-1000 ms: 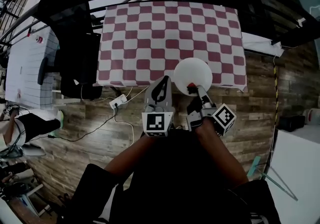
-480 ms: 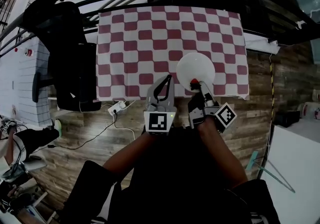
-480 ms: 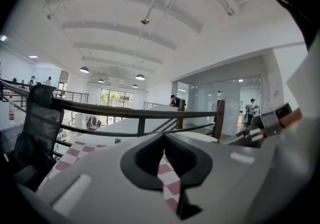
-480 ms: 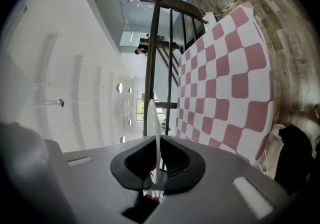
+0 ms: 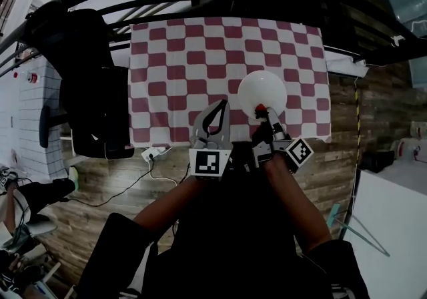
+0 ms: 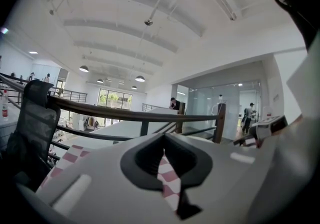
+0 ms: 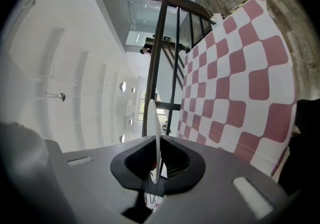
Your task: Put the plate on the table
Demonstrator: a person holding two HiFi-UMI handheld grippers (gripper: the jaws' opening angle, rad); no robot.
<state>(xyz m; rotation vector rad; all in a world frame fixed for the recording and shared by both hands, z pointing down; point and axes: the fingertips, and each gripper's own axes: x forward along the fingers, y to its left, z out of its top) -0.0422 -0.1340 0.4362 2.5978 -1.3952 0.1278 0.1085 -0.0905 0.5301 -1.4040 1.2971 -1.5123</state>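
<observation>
Finding: right hand-held gripper [image 5: 263, 112] clamps plate [image 5: 262, 91] by its rim, over tabletop [image 5: 180, 57] near its front edge. The left hand-held gripper [image 5: 217, 105] is closed and empty. Risk: the thin rim grip may slip, and an early release could tip the plate off the edge.

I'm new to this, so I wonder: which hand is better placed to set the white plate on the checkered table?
Right. The right tool grips the plate by its rim over the table; the left tool is shut and holds nothing.
</observation>
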